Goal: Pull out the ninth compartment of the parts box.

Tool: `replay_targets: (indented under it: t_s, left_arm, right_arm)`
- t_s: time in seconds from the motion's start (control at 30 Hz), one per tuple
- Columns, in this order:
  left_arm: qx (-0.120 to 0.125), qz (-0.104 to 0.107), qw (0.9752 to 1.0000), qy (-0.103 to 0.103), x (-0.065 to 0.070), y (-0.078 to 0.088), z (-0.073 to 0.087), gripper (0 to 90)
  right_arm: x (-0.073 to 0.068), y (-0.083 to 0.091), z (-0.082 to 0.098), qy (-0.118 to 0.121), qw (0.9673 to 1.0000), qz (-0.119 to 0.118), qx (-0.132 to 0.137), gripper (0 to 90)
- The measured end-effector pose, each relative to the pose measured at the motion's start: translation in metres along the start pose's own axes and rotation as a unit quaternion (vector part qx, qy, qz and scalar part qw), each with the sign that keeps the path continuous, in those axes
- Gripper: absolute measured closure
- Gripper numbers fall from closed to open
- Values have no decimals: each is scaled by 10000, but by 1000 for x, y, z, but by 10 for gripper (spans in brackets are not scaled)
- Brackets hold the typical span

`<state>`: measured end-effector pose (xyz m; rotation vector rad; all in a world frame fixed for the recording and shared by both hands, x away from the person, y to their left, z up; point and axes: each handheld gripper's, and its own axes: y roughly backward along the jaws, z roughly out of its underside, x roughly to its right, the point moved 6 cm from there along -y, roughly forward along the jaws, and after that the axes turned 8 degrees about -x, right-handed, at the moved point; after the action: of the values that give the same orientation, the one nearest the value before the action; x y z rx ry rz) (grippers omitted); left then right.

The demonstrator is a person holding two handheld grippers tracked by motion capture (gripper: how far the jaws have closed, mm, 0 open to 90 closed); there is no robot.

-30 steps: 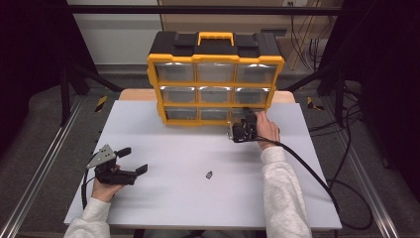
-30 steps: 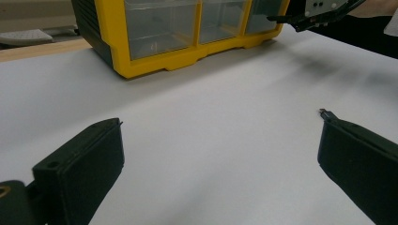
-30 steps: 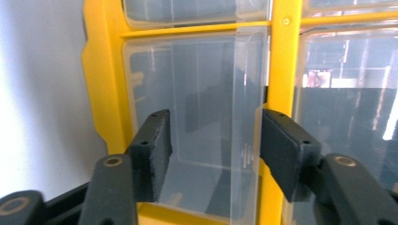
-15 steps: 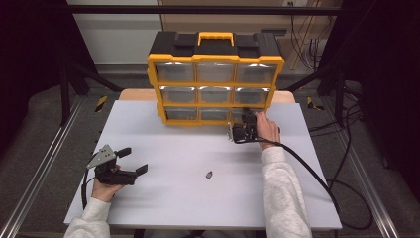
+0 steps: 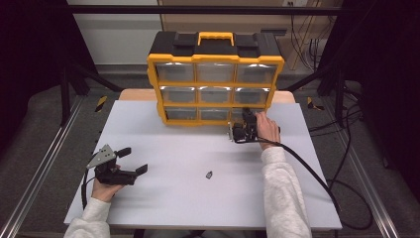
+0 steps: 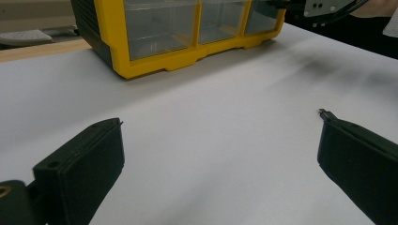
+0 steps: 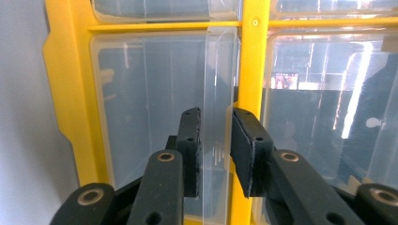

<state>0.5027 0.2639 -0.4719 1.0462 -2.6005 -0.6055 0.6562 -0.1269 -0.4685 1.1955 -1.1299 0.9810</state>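
Note:
A yellow and black drawer organizer point(image 5: 215, 79) with clear drawers stands at the table's far side. My right gripper point(image 5: 246, 119) is at its bottom right drawer point(image 5: 251, 112). In the right gripper view the jaws have just been closing, and the pads point(image 7: 192, 150) now press on both sides of that drawer's clear handle tab point(image 7: 219, 93), with the right gripper point(image 7: 217, 136) shut on it. My left gripper point(image 5: 134, 160) rests in the hand near the table's left front, open. In its own view the left gripper point(image 6: 218, 122) has bare table between its jaws.
A small dark part point(image 5: 209, 174) lies on the white table point(image 5: 198, 208) between the two arms. The right gripper's cable point(image 5: 317, 173) trails off the right edge. A metal rail point(image 5: 44, 163) runs along the left side.

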Motion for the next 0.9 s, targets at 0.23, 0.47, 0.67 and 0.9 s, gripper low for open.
replay_targets:
  t_s: [0.23, 0.47, 0.67, 0.9]
  left_arm:
    - [-5, 6, 10000, -3, 0, 0, 0, 2]
    - [6, 0, 10000, 0, 0, 0, 0, 3]
    - [3, -1, 10000, 0, 0, 0, 0, 3]
    - [-7, -3, 10000, -13, 0, 0, 0, 3]
  right_arm:
    - [1, 1, 0, 12, 10000, 20, -2, 766]
    - [1, 3, -1, -24, 10000, 12, 45, 767]
    - [1, 6, 0, -4, 10000, -20, 27, 767]
    - [1, 11, 1, -26, 10000, -40, 62, 767]
